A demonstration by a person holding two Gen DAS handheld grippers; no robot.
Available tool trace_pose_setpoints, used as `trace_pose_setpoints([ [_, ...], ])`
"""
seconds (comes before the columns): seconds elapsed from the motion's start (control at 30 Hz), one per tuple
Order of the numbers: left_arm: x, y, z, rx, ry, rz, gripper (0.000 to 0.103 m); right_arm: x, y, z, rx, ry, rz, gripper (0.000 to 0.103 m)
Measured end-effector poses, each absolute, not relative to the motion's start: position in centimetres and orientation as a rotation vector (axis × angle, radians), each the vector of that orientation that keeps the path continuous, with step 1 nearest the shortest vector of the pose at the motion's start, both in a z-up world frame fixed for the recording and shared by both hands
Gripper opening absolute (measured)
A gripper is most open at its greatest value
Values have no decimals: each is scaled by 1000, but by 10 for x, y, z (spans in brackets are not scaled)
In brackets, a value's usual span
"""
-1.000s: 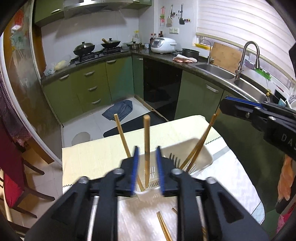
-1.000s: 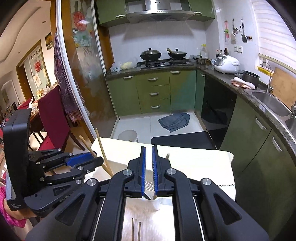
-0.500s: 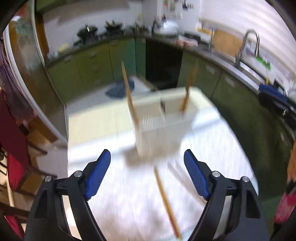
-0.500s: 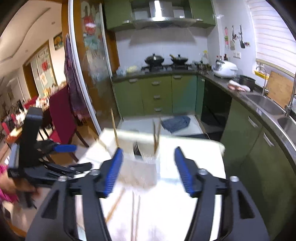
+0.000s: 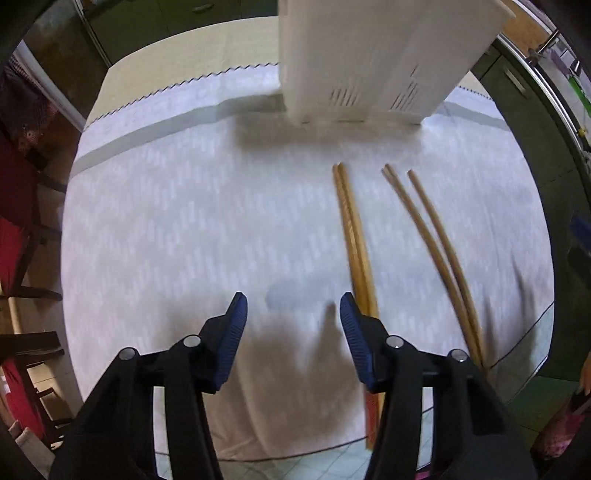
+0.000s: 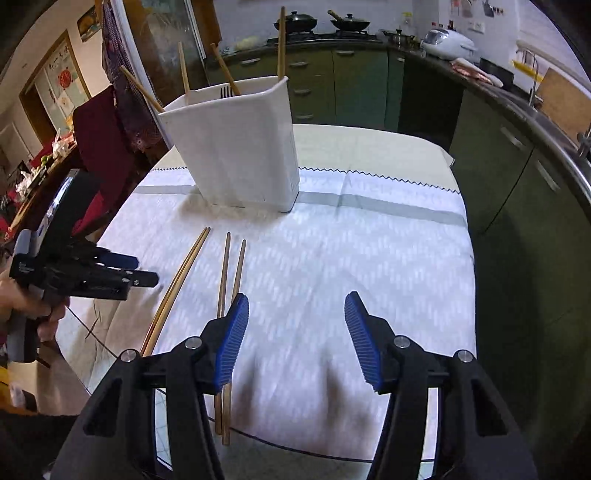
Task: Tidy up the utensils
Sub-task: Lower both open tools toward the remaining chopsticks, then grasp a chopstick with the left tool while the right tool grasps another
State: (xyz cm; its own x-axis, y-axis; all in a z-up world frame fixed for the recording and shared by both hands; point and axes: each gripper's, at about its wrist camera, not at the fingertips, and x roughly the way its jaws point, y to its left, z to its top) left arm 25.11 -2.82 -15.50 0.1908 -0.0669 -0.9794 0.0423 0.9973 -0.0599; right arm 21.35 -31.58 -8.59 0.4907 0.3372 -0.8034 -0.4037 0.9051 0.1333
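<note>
Left wrist view: the left gripper, which gripped a chopstick in the white holder a second ago, now hangs wide open and empty beside a chopstick pair on the cloth; rightward, the right gripper gapes too, so four sticks remain.

Four chopsticks on cloth; four in holder; one fork.

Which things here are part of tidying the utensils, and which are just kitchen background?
Part of the job:
- white utensil holder
- chopsticks standing in it
- left chopstick pair on the cloth
- right chopstick pair on the cloth
- left gripper and right gripper, both open

Just background:
- rice cooker
- woks
- red chair
</note>
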Motion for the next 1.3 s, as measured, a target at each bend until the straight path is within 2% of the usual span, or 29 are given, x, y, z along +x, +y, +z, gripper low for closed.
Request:
trace_pose_setpoints([
  [0.63,275,-64,-170,55,1427,-69,50,224,-319,-87,-55,976,457,55],
  [0.73,277,-75,-172,76,1429,-78,41,224,-298,-92,-87,993,515,51],
  [0.77,277,-75,-172,80,1431,-80,34,225,-289,-94,-98,1001,542,49],
  [0.8,276,-75,-172,87,1433,-82,27,226,-282,-96,-107,1007,557,43],
  [0.83,275,-75,-172,93,1437,-84,25,228,-272,-99,-121,1019,576,38],
  [1.3,257,-27,-172,67,1457,-74,21,267,-195,-144,-234,1187,652,32],
])
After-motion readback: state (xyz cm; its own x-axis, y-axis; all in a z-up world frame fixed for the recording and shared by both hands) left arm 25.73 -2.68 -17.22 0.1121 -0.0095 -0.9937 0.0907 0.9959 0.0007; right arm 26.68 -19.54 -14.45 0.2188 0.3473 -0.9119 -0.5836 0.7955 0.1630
